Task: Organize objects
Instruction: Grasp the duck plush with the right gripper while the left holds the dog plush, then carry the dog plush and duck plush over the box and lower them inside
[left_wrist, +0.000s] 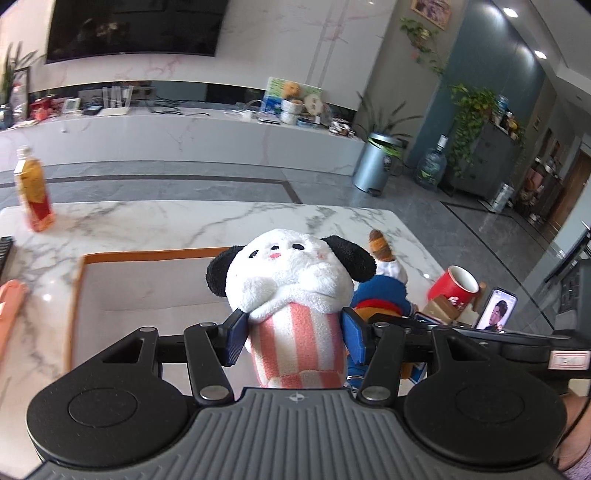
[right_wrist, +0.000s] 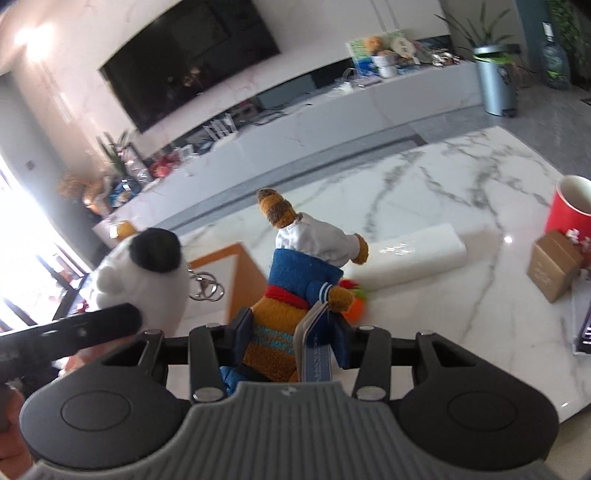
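Both toys airborne over the marble table (right_wrist: 424, 192): left gripper (left_wrist: 293, 334) pinching panda plush (left_wrist: 291, 280), right gripper (right_wrist: 291, 328) clamping bear plush (right_wrist: 295, 291) partly via its hangtag (right_wrist: 314, 339), so it could slip.

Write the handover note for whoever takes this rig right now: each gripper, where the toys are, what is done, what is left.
Left gripper: shut on the white puppy plush, held by its pink-striped base, clear of the table.
Right gripper: shut on the brown plush in blue clothes, also lifted.
Orange-edged tray lies on the marble table, nothing visible in it.
Done: both toys picked up.
Left: set both down, probably in the tray. Red cup, cardboard box, white roll and bottle untouched.
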